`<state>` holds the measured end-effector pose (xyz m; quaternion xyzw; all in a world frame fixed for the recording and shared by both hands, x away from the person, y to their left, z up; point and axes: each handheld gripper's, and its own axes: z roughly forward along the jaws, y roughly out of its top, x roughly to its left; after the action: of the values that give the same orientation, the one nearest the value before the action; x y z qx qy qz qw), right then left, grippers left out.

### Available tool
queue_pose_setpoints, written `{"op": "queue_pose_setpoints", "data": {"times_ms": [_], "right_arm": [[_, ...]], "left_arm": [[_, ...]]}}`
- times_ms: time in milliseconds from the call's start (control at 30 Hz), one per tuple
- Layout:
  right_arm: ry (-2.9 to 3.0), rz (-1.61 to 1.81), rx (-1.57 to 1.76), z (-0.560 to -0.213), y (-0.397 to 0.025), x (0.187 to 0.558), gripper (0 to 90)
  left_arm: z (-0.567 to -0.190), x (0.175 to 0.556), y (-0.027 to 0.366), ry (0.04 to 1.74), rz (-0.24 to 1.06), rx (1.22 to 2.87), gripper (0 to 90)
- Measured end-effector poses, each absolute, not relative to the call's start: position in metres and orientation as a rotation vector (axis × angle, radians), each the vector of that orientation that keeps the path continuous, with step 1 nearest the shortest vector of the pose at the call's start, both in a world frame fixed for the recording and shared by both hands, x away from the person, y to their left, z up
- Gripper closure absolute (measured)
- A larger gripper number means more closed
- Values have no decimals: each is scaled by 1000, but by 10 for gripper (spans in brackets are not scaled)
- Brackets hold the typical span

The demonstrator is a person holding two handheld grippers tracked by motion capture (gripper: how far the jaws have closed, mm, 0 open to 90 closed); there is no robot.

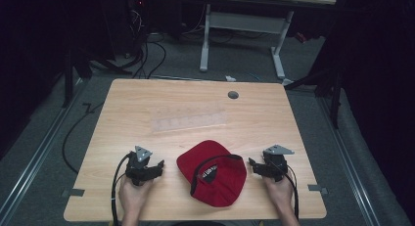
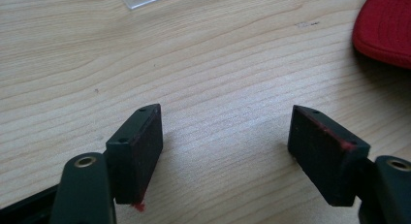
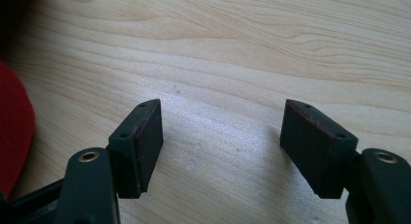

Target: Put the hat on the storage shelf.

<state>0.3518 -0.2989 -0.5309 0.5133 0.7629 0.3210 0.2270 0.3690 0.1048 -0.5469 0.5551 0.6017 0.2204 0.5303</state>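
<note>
A red cap (image 1: 211, 173) lies on the desk (image 1: 195, 101) near the middle of the front edge, upside down, with its dark inner band and a label facing up. Its brim points toward the far left.

The left gripper (image 1: 157, 168) rests on the desk near the front left corner, just beside the cap but apart from it. Its jaws stand wide apart with bare wood between them; nothing is grasped. In the left gripper view, the left gripper (image 2: 225, 146) faces open desk surface, with the cap (image 2: 385, 27) at the upper right.

The right gripper (image 1: 253, 165) rests near the front right corner, its tips close to the cap's right side. Its jaws are likewise spread and released. In the right gripper view, the right gripper (image 3: 220, 141) faces bare wood, with the cap (image 3: 14, 132) at the left edge.

A clear plastic tray (image 1: 190, 121) with a row of compartments lies flat at the desk's centre, well apart from both grippers. A grey cable port (image 1: 233, 95) sits near the far edge.
</note>
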Motion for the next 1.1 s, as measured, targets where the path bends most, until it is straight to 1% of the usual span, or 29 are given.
{"op": "queue_pose_setpoints", "data": {"times_ms": [533, 733, 833, 867, 967, 1100], "right_arm": [[2107, 888, 1411, -531, -299, 352, 318], [2101, 887, 1417, -531, -299, 352, 335], [2096, 882, 1430, -530, -300, 352, 374], [2096, 882, 1430, -530, -300, 352, 374], [2079, 934, 1459, -528, -307, 352, 433], [2061, 1001, 1468, -524, -312, 349, 463]], "left_arm": [[-547, 369, 105, 1438, 524, 1323, 284], [-547, 369, 105, 1438, 524, 1323, 283], [-547, 369, 105, 1437, 523, 1324, 281], [-547, 369, 104, 1437, 523, 1324, 281], [-547, 369, 104, 1437, 522, 1325, 278], [-547, 369, 104, 1436, 522, 1325, 276]]}}
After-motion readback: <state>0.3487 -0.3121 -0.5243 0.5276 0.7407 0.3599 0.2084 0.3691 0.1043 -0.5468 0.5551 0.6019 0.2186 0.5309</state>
